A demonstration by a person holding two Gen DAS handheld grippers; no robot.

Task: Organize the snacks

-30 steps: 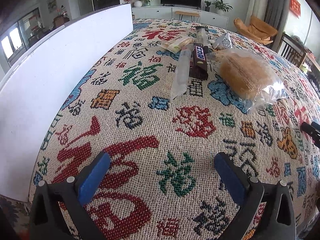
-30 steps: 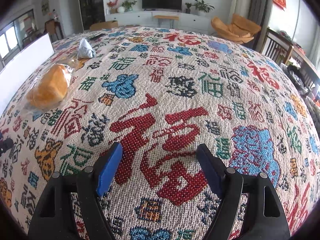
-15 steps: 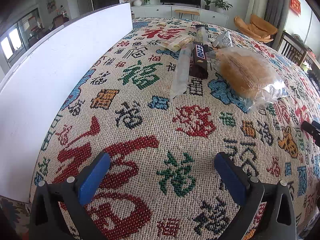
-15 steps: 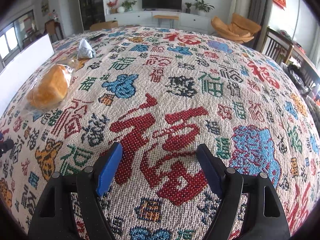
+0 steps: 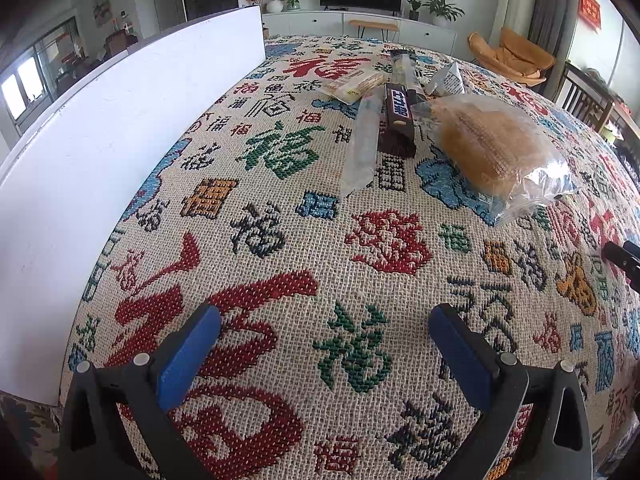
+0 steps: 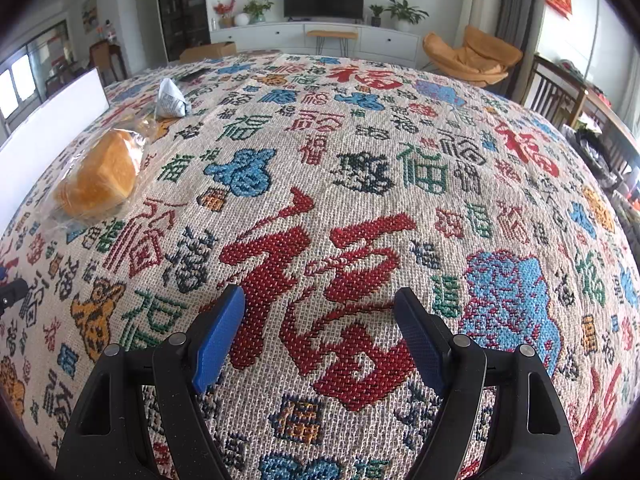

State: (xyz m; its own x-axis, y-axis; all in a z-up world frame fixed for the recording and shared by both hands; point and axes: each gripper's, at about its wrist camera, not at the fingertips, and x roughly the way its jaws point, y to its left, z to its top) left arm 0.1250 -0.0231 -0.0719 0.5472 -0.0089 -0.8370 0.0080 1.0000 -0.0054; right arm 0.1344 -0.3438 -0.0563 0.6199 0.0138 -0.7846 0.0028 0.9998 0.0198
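Several snacks lie on a patterned woven tablecloth (image 5: 280, 264). A bagged bread loaf (image 5: 492, 152) sits far right of centre in the left wrist view, and at far left (image 6: 100, 176) in the right wrist view. Beside it lie a dark chocolate bar (image 5: 398, 114), a clear long packet (image 5: 360, 148), a pale yellow packet (image 5: 354, 84) and a silver triangular pack (image 5: 448, 80) (image 6: 170, 100). My left gripper (image 5: 324, 320) hangs open over bare cloth, well short of the snacks. My right gripper (image 6: 320, 300) is open too, nothing between its blue pads.
A tall white board (image 5: 100, 152) stands along the table's left side. The other gripper's tip shows at the right edge (image 5: 622, 258). Behind the table are a TV cabinet (image 6: 320, 36), an orange chair (image 6: 468, 56) and wooden chairs (image 6: 560, 96).
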